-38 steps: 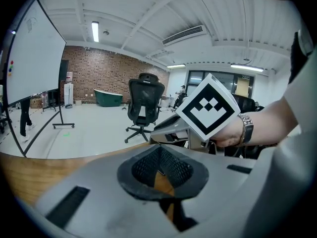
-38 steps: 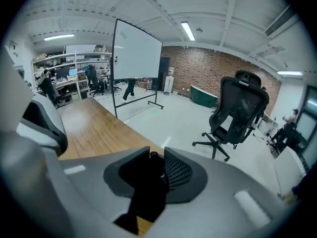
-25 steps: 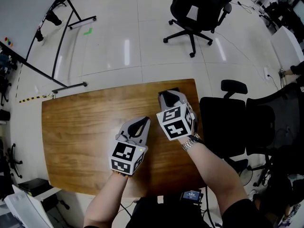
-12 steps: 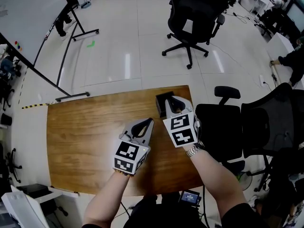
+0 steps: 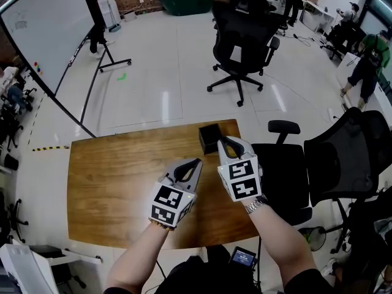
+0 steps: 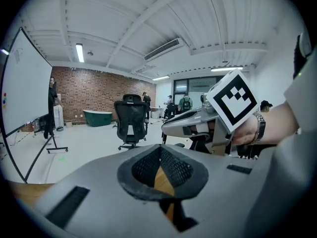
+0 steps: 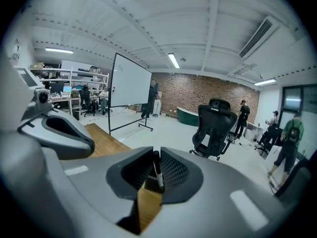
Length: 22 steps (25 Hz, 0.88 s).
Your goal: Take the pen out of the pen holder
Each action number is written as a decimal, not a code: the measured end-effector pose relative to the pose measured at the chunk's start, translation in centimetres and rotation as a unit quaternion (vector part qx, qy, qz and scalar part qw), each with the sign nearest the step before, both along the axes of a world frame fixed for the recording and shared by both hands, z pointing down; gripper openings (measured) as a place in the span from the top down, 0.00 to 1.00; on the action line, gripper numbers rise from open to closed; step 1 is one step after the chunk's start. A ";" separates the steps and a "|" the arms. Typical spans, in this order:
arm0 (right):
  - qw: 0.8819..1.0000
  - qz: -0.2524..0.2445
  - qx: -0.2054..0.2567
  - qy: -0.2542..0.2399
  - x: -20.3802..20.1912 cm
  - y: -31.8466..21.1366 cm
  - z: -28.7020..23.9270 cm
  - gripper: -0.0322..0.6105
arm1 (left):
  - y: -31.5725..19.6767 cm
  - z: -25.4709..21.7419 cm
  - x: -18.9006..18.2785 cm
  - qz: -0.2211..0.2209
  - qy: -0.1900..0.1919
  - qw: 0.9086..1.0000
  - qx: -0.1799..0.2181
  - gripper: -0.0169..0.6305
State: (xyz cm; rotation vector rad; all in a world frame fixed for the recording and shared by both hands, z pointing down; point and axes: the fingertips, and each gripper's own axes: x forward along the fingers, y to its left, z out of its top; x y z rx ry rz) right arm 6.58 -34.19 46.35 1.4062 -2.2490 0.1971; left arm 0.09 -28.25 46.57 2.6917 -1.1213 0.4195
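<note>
The black square pen holder [image 5: 211, 138] stands on the wooden table [image 5: 116, 176] near its far right edge. My right gripper [image 5: 228, 141] hovers just right of the holder, above the table. In the right gripper view its jaws [image 7: 156, 153] are shut on a thin dark pen [image 7: 157, 172] with a silver clip, which hangs down between the pads. My left gripper [image 5: 195, 163] floats over the middle of the table, left of the right one. Its pads [image 6: 168, 165] meet at the tips with nothing between them.
A black office chair [image 5: 285, 170] stands right against the table's right edge, with another [image 5: 349, 146] beyond it. A third chair [image 5: 242, 41] is on the floor behind the table. A whiteboard on a stand [image 5: 49, 35] is at the far left. People stand at the back.
Both grippers have risen above the table. The right gripper has come away from the top of the pen holder, which now shows uncovered beside it.
</note>
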 end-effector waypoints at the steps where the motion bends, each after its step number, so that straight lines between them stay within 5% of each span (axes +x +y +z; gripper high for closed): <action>1: 1.000 0.001 0.004 -0.002 0.0 0.8 -0.5 0.88 | 0.7 -0.3 -0.1 0.003 -0.001 1.000 0.003 0.97; 22: 0.999 0.010 0.038 -0.034 -2.3 16.6 -5.7 0.88 | 13.8 -5.7 -2.8 0.048 -0.003 0.997 0.053 0.97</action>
